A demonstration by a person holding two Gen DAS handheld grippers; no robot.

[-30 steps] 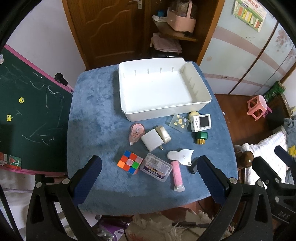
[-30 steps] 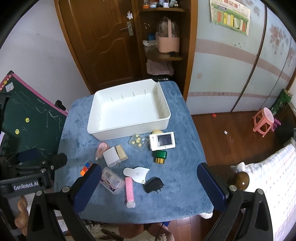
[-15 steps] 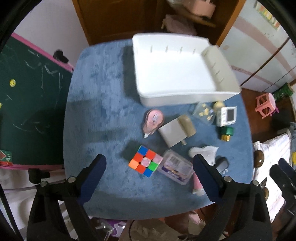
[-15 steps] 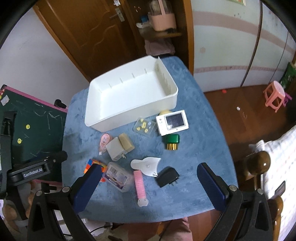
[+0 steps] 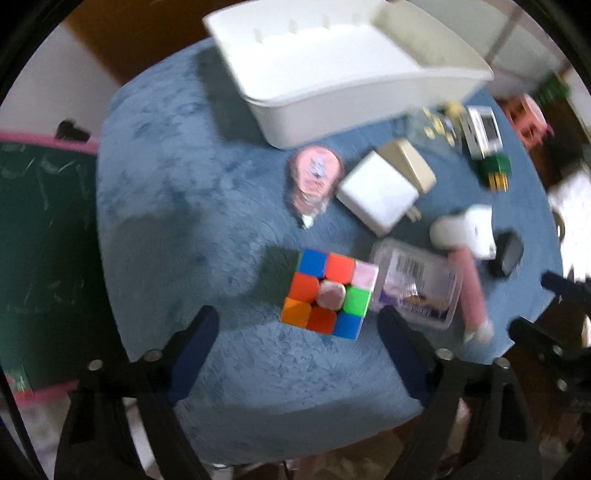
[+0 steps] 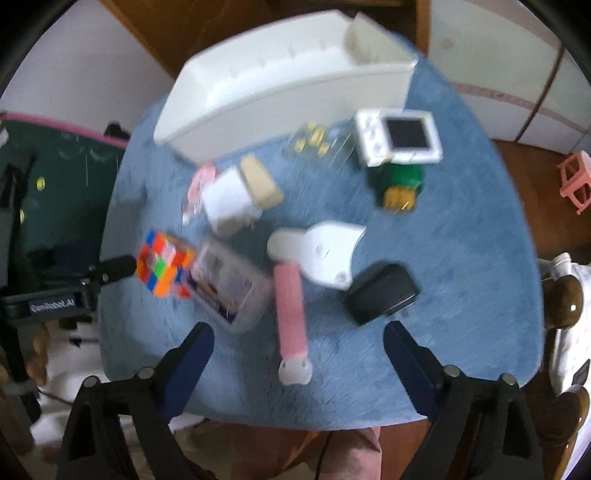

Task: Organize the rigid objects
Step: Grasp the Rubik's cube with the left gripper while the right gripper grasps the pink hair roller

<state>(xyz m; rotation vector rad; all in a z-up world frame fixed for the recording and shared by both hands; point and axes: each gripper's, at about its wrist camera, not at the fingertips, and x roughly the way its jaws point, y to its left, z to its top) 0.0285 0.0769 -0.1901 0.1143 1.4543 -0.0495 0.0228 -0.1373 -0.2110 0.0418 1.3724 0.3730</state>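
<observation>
A white bin (image 5: 343, 85) (image 6: 280, 92) stands at the far side of a blue table (image 5: 166, 192). Small objects lie in front of it. My left gripper (image 5: 299, 332) is open just above a colourful puzzle cube (image 5: 328, 293) (image 6: 162, 267). My right gripper (image 6: 299, 343) is open above a pink and white handheld fan (image 6: 314, 254) and a black charger (image 6: 382, 291). A clear plastic box (image 5: 417, 280) (image 6: 229, 284), a white charger (image 5: 376, 192) (image 6: 227, 203), pink correction tape (image 5: 314, 177), a white timer (image 6: 399, 136) and a green block (image 6: 400, 184) also lie there.
A green chalkboard (image 5: 37, 229) leans at the table's left. A wooden door (image 6: 184, 33) stands behind the bin. A pink stool (image 6: 576, 181) is on the floor at the right. The left gripper's body (image 6: 51, 302) shows at the table's left edge.
Both grippers have dropped much closer to the table. The left one has closed in over the puzzle cube, the right one over the fan and black charger. Both stay open.
</observation>
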